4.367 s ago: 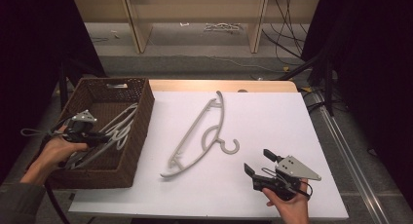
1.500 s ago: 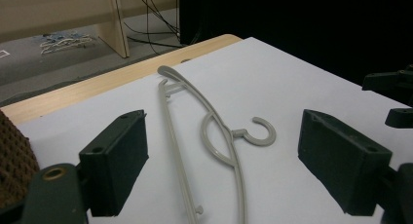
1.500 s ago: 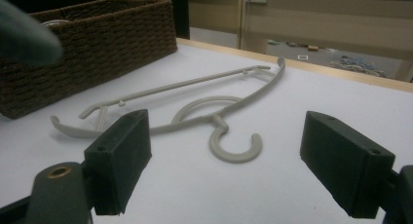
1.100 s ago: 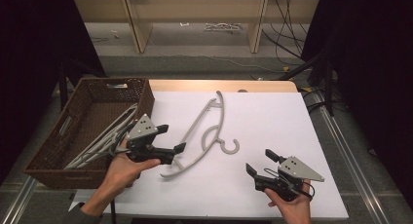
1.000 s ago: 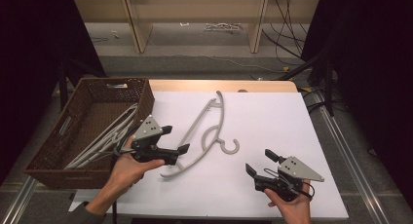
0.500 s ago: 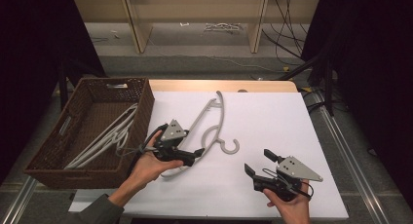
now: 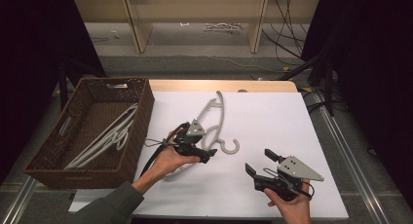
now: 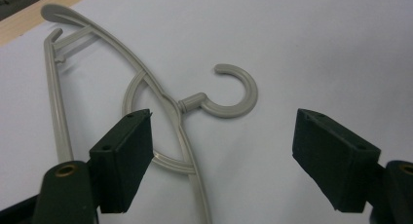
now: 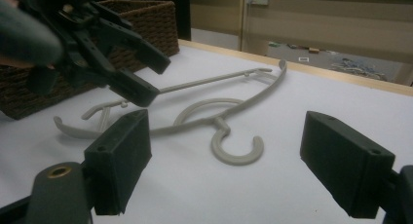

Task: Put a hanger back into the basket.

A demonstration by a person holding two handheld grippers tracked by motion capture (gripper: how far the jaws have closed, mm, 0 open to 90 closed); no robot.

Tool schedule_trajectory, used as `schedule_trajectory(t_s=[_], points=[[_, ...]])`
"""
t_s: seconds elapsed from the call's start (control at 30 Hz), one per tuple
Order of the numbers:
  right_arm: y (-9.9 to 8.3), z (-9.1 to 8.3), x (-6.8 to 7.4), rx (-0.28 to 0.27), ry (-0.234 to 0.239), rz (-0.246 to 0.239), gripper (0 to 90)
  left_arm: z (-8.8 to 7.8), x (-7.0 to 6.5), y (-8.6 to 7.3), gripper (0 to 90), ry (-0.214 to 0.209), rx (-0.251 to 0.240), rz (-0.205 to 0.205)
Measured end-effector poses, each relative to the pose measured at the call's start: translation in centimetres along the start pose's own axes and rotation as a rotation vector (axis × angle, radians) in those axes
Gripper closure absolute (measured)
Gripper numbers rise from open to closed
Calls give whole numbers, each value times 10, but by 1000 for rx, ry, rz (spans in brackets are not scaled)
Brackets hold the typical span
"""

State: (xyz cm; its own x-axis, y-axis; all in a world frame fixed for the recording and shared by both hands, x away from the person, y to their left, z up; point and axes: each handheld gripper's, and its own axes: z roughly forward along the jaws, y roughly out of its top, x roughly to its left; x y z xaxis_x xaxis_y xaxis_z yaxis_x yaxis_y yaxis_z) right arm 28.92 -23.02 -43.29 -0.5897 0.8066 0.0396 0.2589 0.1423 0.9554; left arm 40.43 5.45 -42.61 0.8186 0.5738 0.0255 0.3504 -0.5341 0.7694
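Hanger (image 8: 165,95) lies under left hand-held gripper (image 8: 221,153) (jaws wide)

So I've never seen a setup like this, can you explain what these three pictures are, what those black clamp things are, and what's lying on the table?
There is no robot here. A person sits at a white table and holds a hand-held gripper in each hand, a two-jawed clamp that carries its own camera.

The high view looks down from above. The left hand-held gripper hovers over a grey plastic hanger lying flat on the table. The right hand-held gripper waits near the table's front edge. Both are open and hold nothing.

The other two pictures come from the gripper cameras, so black jaws rise from the bottom. The left gripper view looks down on the hanger's hook.

A brown wicker basket at the left holds more pale hangers.
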Motion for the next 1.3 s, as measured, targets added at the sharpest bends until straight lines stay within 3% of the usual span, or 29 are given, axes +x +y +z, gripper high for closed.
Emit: schedule_trajectory(t_s=[0.23, 0.27, 0.3, 0.4, 0.47, 0.5, 0.67, 0.73, 0.77, 0.83, 0.9, 0.97, 1.0, 1.07, 1.17, 1.3], points=[[0, 0, 0, 1, -1, -1, 199, 27, 10, -1, 260, -10, 64, -9], [0, 0, 0, 1, -1, -1, 198, 30, 12, -1, 262, -4, 70, -4], [0, 0, 0, 2, 0, 0, 199, 33, 16, 0, 268, -11, 81, 36], [0, 0, 0, 9, 2, -2, 199, 40, 16, 1, 281, -14, 102, -5], [0, 0, 0, 4, 3, -2, 199, 46, 21, 3, 303, -28, 113, 47], [0, 0, 0, 2, 1, -1, 199, 48, 21, 3, 305, -13, 120, 42], [0, 0, 0, 2, 4, 0, 199, 59, 26, 3, 328, -25, 160, 48], [0, 0, 0, 7, 11, 3, 198, 65, 30, 2, 337, -81, 186, 71], [0, 0, 0, 6, 11, 1, 199, 66, 32, 2, 349, -73, 210, 82], [0, 1, 0, -1, 12, 6, 199, 71, 33, 1, 360, -52, 203, 64], [-1, 2, 0, -7, 17, 9, 198, 72, 35, 3, 377, -64, 226, 64], [0, 1, 0, -4, 15, 5, 198, 75, 35, 4, 403, -51, 251, 99], [0, 1, 0, -4, 15, 6, 199, 77, 34, 4, 409, -37, 250, 94], [-1, 2, 0, -6, 17, 9, 199, 78, 35, 5, 440, -67, 266, 88], [0, 1, 0, -4, 16, 6, 199, 80, 35, 4, 491, -71, 283, 85], [0, 1, 0, -3, 16, 5, 199, 81, 37, 4, 556, -79, 290, 50]])
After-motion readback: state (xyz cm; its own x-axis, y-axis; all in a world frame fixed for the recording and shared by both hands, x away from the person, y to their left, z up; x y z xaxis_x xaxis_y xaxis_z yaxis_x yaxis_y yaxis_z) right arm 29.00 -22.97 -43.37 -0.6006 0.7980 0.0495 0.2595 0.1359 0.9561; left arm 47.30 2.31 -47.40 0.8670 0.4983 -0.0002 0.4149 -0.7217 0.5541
